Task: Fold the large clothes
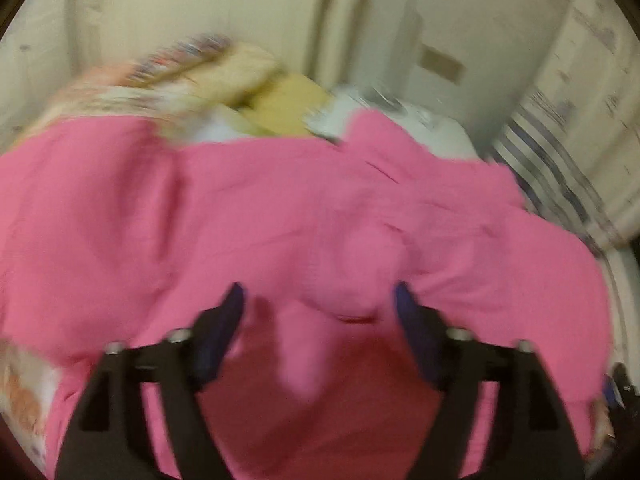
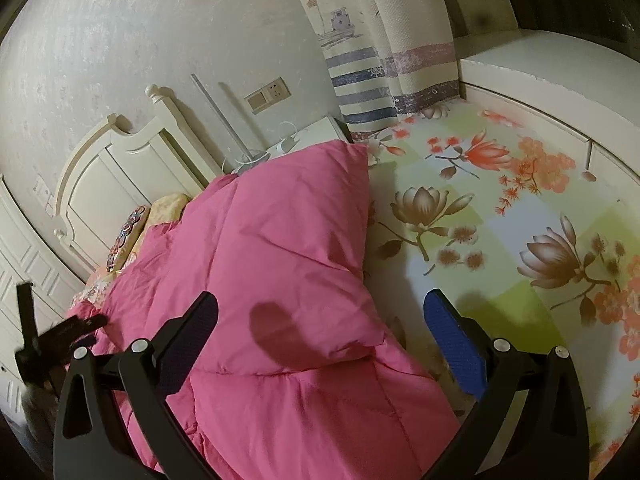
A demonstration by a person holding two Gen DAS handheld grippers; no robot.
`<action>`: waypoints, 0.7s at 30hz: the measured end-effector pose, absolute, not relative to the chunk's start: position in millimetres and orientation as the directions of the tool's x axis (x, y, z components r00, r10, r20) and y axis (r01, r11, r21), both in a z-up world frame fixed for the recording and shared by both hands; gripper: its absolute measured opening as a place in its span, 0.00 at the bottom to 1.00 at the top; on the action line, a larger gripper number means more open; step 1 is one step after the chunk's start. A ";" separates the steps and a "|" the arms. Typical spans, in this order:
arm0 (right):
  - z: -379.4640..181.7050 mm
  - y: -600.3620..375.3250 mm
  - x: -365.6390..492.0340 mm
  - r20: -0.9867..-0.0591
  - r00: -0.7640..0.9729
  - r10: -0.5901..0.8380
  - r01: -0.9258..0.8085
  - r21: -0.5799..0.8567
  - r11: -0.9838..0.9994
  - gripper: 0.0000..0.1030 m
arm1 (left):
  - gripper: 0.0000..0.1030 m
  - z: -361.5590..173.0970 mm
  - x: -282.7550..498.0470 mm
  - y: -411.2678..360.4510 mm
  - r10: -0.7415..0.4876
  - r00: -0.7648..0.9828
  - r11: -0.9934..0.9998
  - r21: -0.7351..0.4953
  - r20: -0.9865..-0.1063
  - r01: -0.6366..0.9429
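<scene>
Pink padded garment (image 2: 280, 280) is lying bunched across the bed (image 2: 500, 220), covering the left and middle of the floral sheet, far end reaching toward the headboard (image 2: 112, 168) and the pillows (image 1: 224, 76); right side of the bed is bare. Biggest risk, as I'm reading it: the coat is puffy and slick, so any thin pinch is likely slipping out mid-lift and the fold is collapsing into the existing heap. Second: layers are overlapping near the right edge fold, so a grab there may be catching two layers and dragging the whole thing instead of turning one flap. Third: left view is motion-blurred, so aiming off it is shaky. Left gripper (image 1: 320, 300) is standing released, jaws wide, a hump of pink fabric rising between them; its right pad looks close to or brushing the cloth, but nothing is pinched. Right gripper (image 2: 320, 312) is hovering over the near right edge of the garment, jaws spread wide, left finger over pink fabric, right finger over the sheet, gripping nothing.
</scene>
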State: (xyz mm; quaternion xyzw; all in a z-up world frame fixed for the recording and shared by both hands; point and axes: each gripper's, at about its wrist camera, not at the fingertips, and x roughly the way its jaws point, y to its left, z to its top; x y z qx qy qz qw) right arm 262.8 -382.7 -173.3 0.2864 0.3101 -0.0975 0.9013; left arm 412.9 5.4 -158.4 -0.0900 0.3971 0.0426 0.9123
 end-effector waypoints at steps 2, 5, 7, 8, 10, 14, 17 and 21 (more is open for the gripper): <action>-173.2 -381.6 263.7 -0.616 0.788 -0.003 0.353 0.448 0.821 0.96 | 0.78 -144.2 386.8 7.9 0.125 0.765 0.971 -0.081 -0.632 -0.226; -169.4 -376.7 265.2 -0.612 0.790 -0.025 0.349 0.416 0.840 0.96 | 0.81 -131.6 374.7 -26.1 0.047 0.817 0.999 0.020 -0.574 -0.044; -167.5 -371.3 266.7 -0.613 0.789 -0.037 0.341 0.387 0.857 0.96 | 0.85 -135.9 376.1 -51.1 -0.009 0.824 0.991 0.103 -0.566 0.082; -166.7 -368.7 267.5 -0.614 0.788 -0.043 0.337 0.371 0.865 0.96 | 0.85 -142.9 382.3 -62.6 -0.037 0.806 0.983 0.122 -0.590 0.135; -165.0 -364.6 267.4 -0.612 0.789 -0.054 0.330 0.348 0.877 0.96 | 0.85 -166.1 403.2 -77.3 -0.055 0.736 0.974 0.126 -0.675 0.188; -156.9 -358.2 267.1 -0.601 0.796 -0.072 0.311 0.304 0.901 0.81 | 0.91 -191.6 429.0 -67.6 -0.103 0.640 0.976 0.045 -0.761 0.211; -140.7 -338.4 274.9 -0.605 0.791 -0.096 0.263 0.195 0.945 0.78 | 0.92 -194.0 423.6 -64.6 -0.100 0.651 0.976 0.051 -0.753 0.210; -129.2 -297.5 306.2 -0.623 0.772 -0.129 0.155 -0.014 0.988 0.78 | 0.92 -195.4 420.3 -71.1 -0.089 0.655 0.976 0.064 -0.751 0.207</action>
